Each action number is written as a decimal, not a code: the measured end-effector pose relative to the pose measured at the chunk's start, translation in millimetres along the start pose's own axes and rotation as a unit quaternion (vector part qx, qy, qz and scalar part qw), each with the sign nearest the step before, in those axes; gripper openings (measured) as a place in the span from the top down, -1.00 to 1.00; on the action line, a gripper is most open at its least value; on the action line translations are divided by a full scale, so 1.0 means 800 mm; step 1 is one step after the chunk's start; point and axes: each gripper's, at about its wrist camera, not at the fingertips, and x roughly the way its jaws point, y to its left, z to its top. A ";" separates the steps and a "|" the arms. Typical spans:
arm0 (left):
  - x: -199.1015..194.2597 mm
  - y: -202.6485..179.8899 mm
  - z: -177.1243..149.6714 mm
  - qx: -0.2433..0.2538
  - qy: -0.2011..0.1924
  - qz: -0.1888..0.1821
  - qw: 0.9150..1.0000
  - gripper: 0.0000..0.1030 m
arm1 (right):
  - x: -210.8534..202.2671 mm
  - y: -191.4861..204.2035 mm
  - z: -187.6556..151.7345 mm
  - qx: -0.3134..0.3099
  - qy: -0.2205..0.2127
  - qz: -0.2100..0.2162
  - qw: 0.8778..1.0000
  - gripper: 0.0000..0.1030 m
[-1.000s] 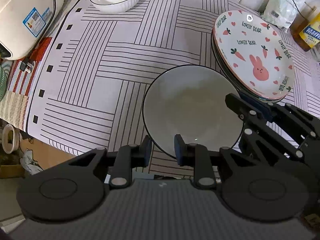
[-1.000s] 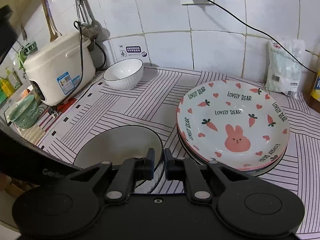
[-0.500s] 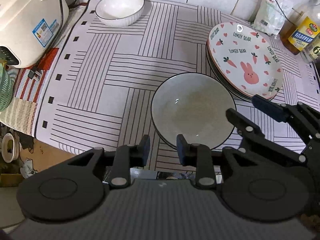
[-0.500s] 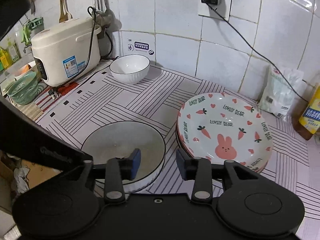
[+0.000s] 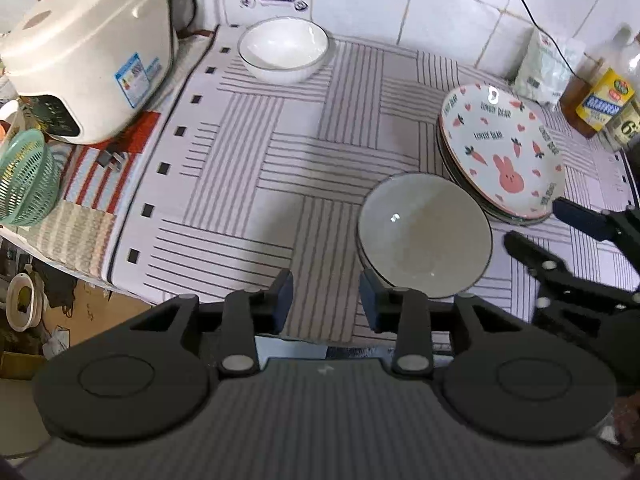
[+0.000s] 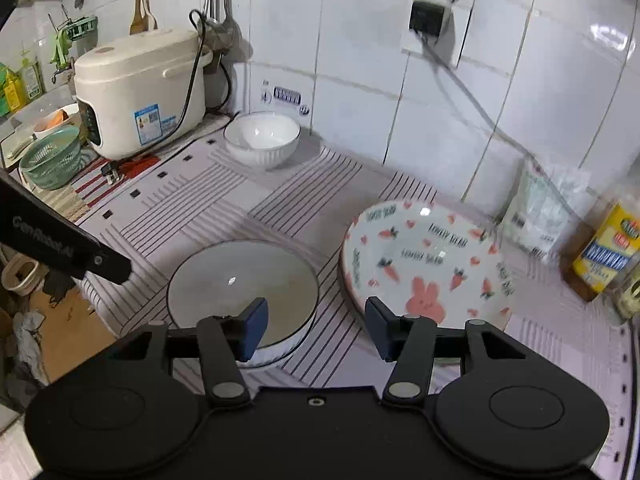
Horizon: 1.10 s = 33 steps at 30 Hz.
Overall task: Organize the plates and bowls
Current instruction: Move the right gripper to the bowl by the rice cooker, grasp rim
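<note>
We have the plates stacked and the grey bowl set beside them. Our left gripper and right gripper, jaws just opening, hold nothing. The white bowl near the wall remains.

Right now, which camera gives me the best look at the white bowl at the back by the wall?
The left wrist view: the white bowl is seen from above, with its whole rim and inside clear. The right wrist view shows the bowl smaller and lower-angled, showing its ribbed side but less of the inside.
</note>
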 end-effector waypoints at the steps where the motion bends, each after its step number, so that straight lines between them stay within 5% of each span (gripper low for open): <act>1: -0.002 0.004 0.002 -0.001 -0.005 0.000 1.000 0.26 | -0.003 -0.002 0.003 0.000 -0.003 0.000 1.000 -0.13; 8: -0.012 0.029 0.031 -0.021 -0.042 0.019 0.999 0.20 | -0.015 -0.022 0.035 -0.009 -0.031 0.063 0.998 -0.18; 11: -0.012 0.041 0.052 -0.040 -0.055 0.021 0.997 0.15 | -0.006 -0.026 0.052 -0.029 -0.030 0.126 0.991 -0.17; 19: 0.038 0.077 0.111 -0.079 -0.097 0.022 0.992 0.03 | 0.041 -0.033 0.108 -0.074 -0.064 0.199 0.975 -0.18; 26: 0.111 0.102 0.148 -0.139 -0.128 0.008 0.982 0.02 | 0.121 -0.043 0.135 -0.083 -0.095 0.205 0.971 -0.19; 33: 0.172 0.127 0.179 -0.192 -0.147 0.003 0.970 0.01 | 0.221 -0.024 0.165 -0.084 -0.072 0.208 0.972 -0.19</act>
